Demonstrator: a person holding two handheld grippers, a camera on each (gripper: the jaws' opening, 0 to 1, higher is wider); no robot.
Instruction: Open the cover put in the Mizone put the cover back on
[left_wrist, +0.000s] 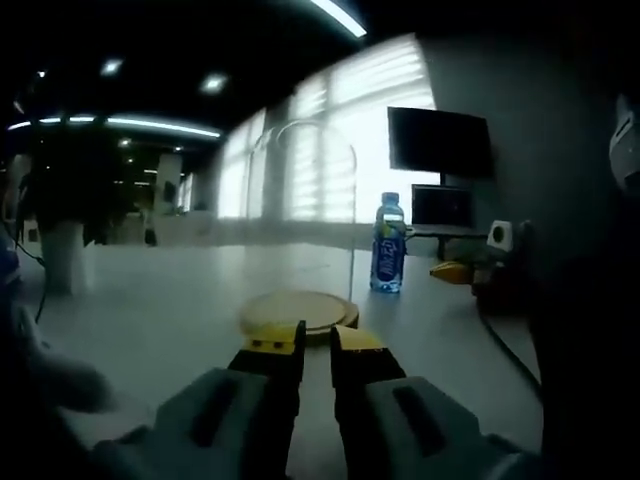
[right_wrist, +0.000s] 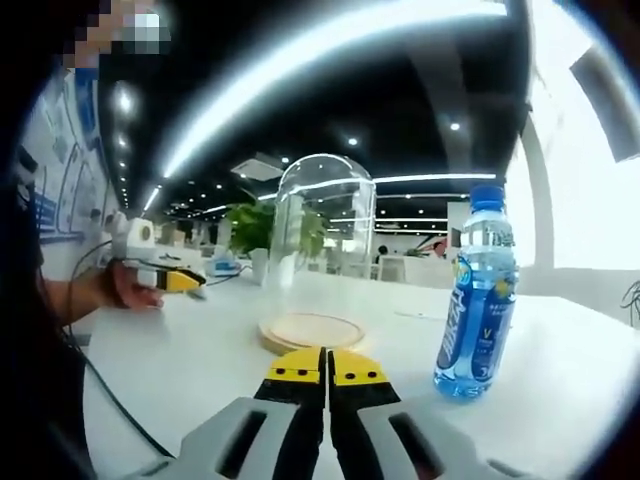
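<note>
Glass is what matters first in the left gripper view: a clear glass dome cover sits on its round wooden base on the pale table, dead ahead of my left gripper. Its yellow-tipped jaws stand slightly apart with nothing between them, short of the base, which suits a straight approach to the cover. Off to one side, well clear of the base, stands the blue Mizone bottle with a blue cap, upright and untouched. Beyond it I see my right gripper, low near the table.

In the right gripper view, the right gripper has its jaws pressed together and empty, aimed at the same wooden base with the dome over it. The bottle stands near, beside the jaws, so I judge this hand is placed to take it once the cover lifts. Across the table the left gripper hovers, a hand behind it. Nothing is opened yet.
</note>
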